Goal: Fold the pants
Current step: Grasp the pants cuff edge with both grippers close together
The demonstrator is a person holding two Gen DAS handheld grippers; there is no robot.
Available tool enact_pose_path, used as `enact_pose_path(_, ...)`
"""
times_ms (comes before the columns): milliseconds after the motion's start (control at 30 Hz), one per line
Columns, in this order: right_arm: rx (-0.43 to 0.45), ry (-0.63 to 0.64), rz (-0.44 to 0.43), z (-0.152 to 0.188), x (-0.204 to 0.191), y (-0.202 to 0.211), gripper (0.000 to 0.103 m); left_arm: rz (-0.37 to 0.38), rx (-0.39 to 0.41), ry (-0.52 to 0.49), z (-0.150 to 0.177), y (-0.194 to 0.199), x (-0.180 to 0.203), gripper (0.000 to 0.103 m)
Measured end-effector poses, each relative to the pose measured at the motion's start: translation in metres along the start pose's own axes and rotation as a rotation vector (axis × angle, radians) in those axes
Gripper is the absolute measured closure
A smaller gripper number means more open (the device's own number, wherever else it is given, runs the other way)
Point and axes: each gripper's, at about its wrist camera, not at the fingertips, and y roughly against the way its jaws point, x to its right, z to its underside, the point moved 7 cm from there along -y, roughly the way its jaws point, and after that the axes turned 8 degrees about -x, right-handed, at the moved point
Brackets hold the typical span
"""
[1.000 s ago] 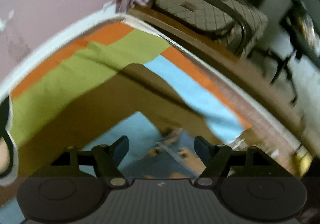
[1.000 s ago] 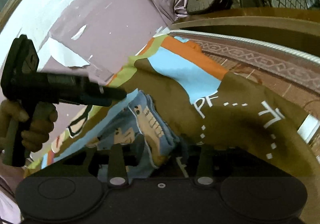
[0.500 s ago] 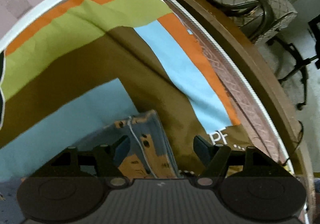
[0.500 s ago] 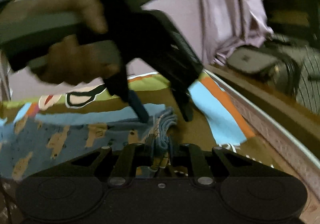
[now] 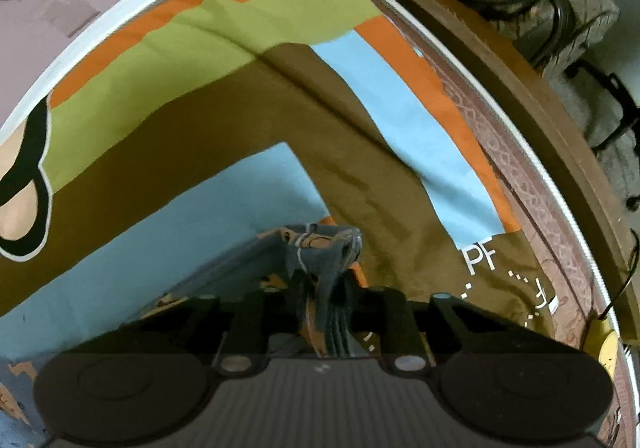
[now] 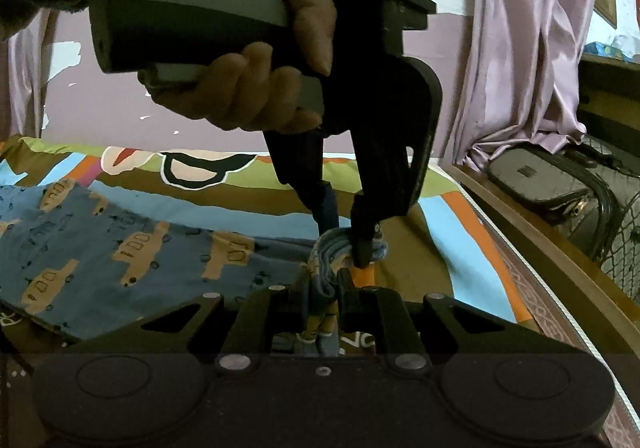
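Note:
The blue pants (image 6: 120, 244) with tan vehicle prints lie spread on the bed to the left in the right wrist view. Their bunched end is pinched by both grippers. My right gripper (image 6: 322, 296) is shut on the fabric near the camera. My left gripper (image 6: 346, 244) comes down from above, held by a hand, and is shut on the same bunched end just beyond. In the left wrist view my left gripper (image 5: 326, 296) is shut on the folded blue fabric (image 5: 320, 248).
The bed has a colourful bedsheet (image 5: 240, 120) of brown, green, blue and orange. A wooden bed frame (image 5: 540, 96) runs along the right. A quilted bag (image 6: 540, 184) and a pink curtain (image 6: 532, 48) stand beyond it. A mauve wall (image 6: 120, 116) is behind.
My left gripper was open above the pants end and has closed on it. My right gripper stayed shut on the fabric, and the view swung from the bed edge toward the wall.

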Motion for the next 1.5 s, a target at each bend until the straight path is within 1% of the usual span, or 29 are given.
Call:
enact_pose_path(33,0.005,0.005,0.000,-0.002,-0.002,0.001,0.090,0.018,0.014,0.002,0.003,0.004,-0.005,0.090)
enact_pose_path(167,0.038,0.013,-0.027,-0.014,-0.017,0.013,0.090,0.166,0.095,0.047,0.019,0.028,-0.028,0.092)
enact_pose_path(267,0.063,0.030,-0.078,-0.025,-0.035,0.023,0.091,0.217,0.170,0.023,0.042,0.050,-0.051,0.092)
enact_pose_path(400,0.072,0.083,-0.163,-0.039,-0.070,0.032,0.091,0.240,0.225,0.034,0.077,0.071,-0.092,0.092)
enact_pose_path(533,0.038,0.116,-0.248,-0.046,-0.109,0.033,0.091,0.259,0.235,0.087,0.108,0.075,-0.134,0.092)
enact_pose_path(733,-0.030,0.176,-0.339,-0.039,-0.169,0.023,0.091,0.278,0.232,0.152,0.152,0.056,-0.193,0.092)
enact_pose_path(833,-0.063,0.196,-0.353,-0.031,-0.191,0.012,0.091,0.295,0.228,0.191,0.167,0.038,-0.219,0.092)
enact_pose_path(867,-0.075,0.195,-0.354,-0.028,-0.196,0.009,0.091,0.303,0.229,0.196,0.171,0.032,-0.225,0.090)
enact_pose_path(933,-0.096,0.195,-0.346,-0.022,-0.205,0.003,0.091,0.318,0.238,0.201,0.177,0.023,-0.234,0.083)
enact_pose_path(1000,-0.113,0.195,-0.337,-0.016,-0.212,-0.001,0.089,0.335,0.231,0.225,0.181,0.014,-0.242,0.060)
enact_pose_path(1033,-0.120,0.195,-0.333,-0.014,-0.215,-0.002,0.087,0.349,0.235,0.237,0.182,0.012,-0.246,0.057)
enact_pose_path(1100,-0.124,0.212,-0.317,-0.010,-0.219,-0.003,0.081,0.374,0.250,0.247,0.185,0.009,-0.249,0.057)
enact_pose_path(1167,-0.120,0.236,-0.303,-0.006,-0.222,-0.001,0.080,0.381,0.252,0.248,0.187,0.008,-0.249,0.057)
enact_pose_path(1233,-0.115,0.265,-0.287,-0.003,-0.224,0.000,0.078,0.375,0.256,0.234,0.188,0.008,-0.249,0.060)
enact_pose_path(1300,-0.115,0.295,-0.267,0.001,-0.226,0.000,0.074,0.354,0.252,0.239,0.187,0.006,-0.249,0.070)
enact_pose_path(1333,-0.116,0.305,-0.257,0.002,-0.227,-0.001,0.073,0.351,0.251,0.251,0.187,0.005,-0.249,0.072)
enact_pose_path(1367,-0.119,0.314,-0.250,0.003,-0.227,-0.001,0.072,0.352,0.251,0.266,0.187,0.005,-0.250,0.077)
enact_pose_path(1400,-0.120,0.321,-0.249,0.005,-0.228,-0.001,0.072,0.353,0.250,0.281,0.187,0.004,-0.251,0.083)
enact_pose_path(1433,-0.119,0.329,-0.247,0.006,-0.228,-0.001,0.072,0.355,0.249,0.290,0.188,0.004,-0.252,0.085)
enact_pose_path(1467,-0.116,0.338,-0.244,0.006,-0.229,-0.001,0.076,0.358,0.251,0.297,0.188,0.005,-0.252,0.088)
enact_pose_path(1500,-0.112,0.345,-0.243,0.007,-0.230,-0.001,0.087,0.360,0.254,0.298,0.189,0.006,-0.251,0.090)
